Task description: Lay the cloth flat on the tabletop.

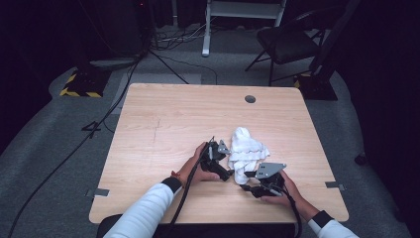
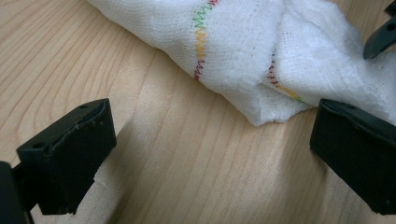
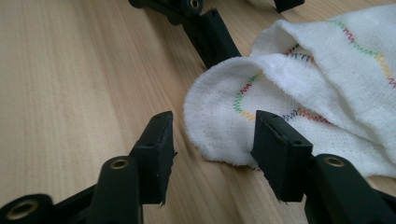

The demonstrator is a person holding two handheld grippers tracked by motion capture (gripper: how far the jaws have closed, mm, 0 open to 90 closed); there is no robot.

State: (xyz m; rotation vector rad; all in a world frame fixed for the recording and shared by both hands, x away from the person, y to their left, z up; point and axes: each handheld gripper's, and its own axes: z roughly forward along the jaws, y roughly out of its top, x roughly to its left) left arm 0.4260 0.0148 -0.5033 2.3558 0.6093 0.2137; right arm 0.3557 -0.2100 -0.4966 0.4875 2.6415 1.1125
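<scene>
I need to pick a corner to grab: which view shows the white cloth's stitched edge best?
The right gripper view: the white cloth shows a rounded corner with coloured zigzag stitching, just ahead of the open right gripper. The left gripper view shows a folded edge with less stitching; the high view shows a crumpled heap.

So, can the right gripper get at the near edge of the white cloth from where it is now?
Probably yes. The right gripper is open at the white cloth, one jaw already over its rounded edge, with bare table below. The left gripper sits at the cloth's other side, not between them.
</scene>
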